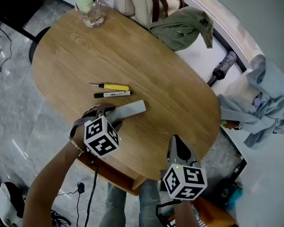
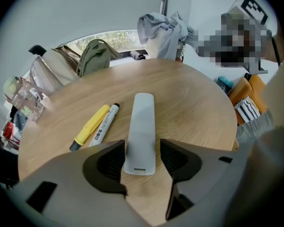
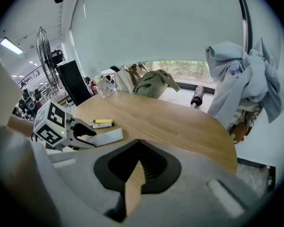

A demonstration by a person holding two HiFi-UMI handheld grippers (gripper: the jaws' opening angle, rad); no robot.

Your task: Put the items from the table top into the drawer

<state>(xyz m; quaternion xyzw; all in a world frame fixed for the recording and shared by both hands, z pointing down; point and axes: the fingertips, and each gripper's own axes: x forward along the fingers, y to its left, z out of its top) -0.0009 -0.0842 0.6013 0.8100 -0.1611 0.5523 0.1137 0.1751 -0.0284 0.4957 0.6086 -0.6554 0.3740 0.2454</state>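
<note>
Op1: Left gripper sits nearest. We read its jaws as apart, straddling near end of grey bar. Bar lies flat on table; pads not pressing yet.
Op2: Confirmed. Right gripper: jaws together, empty, by table's near edge. Risk?
Op1: We judge the grip pt. is at bar's very end, so closing there may pivot it or let it slip. Yellow tool & marker lie near; a skewed bar could nudge them.

Green bag, umbrella, grey garment
</note>
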